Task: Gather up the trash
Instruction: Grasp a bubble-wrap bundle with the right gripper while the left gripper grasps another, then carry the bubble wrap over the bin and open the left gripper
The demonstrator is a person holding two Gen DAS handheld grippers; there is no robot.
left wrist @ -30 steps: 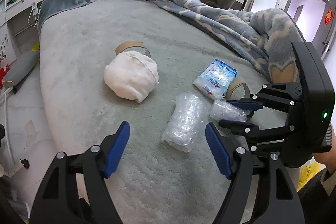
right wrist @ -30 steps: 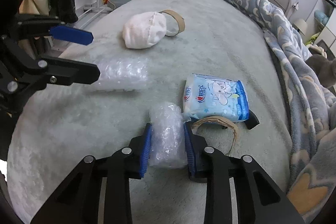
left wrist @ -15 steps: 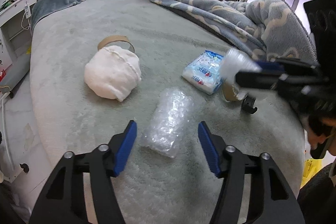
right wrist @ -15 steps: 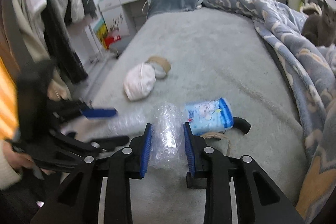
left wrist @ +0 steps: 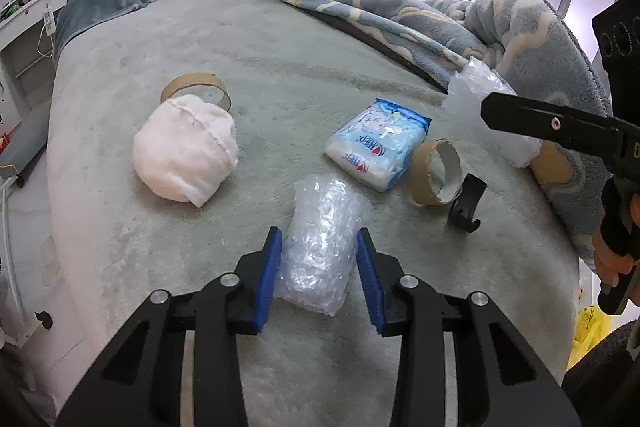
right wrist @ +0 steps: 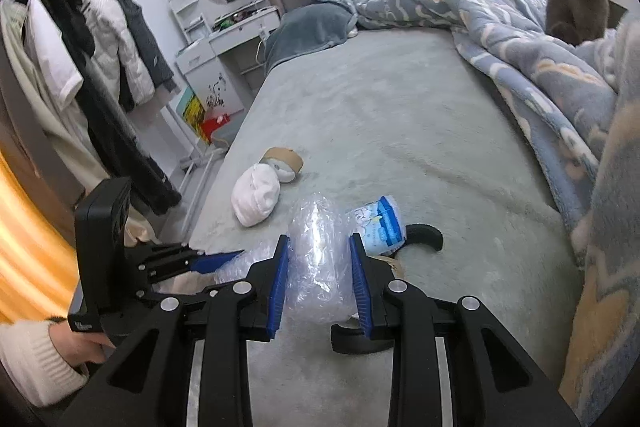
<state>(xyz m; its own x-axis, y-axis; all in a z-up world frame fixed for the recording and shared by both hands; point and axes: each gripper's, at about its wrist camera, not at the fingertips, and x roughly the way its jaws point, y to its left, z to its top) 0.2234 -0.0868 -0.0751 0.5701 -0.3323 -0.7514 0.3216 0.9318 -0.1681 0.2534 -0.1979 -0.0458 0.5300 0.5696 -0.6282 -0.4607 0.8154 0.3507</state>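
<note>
— Both hands are busy! The left hand-held gripper (left wrist: 318, 269) is clenched on a bubble-wrap roll (left wrist: 320, 247) that lies on the bed (left wrist: 280, 39).

— And the right hand-held gripper (right wrist: 319, 277) grips a second bubble-wrap wad (right wrist: 316, 259), held clear above the bed.

— So two pieces are in hand, none binned that I can see. What's left?

— The tissue pack (left wrist: 378, 143), the cardboard ring (left wrist: 436, 173) just beside it, another cardboard ring (left wrist: 196, 89) behind the white cloth bundle (left wrist: 184, 153), and a black hook (left wrist: 466, 203). I'd call it early.
</note>
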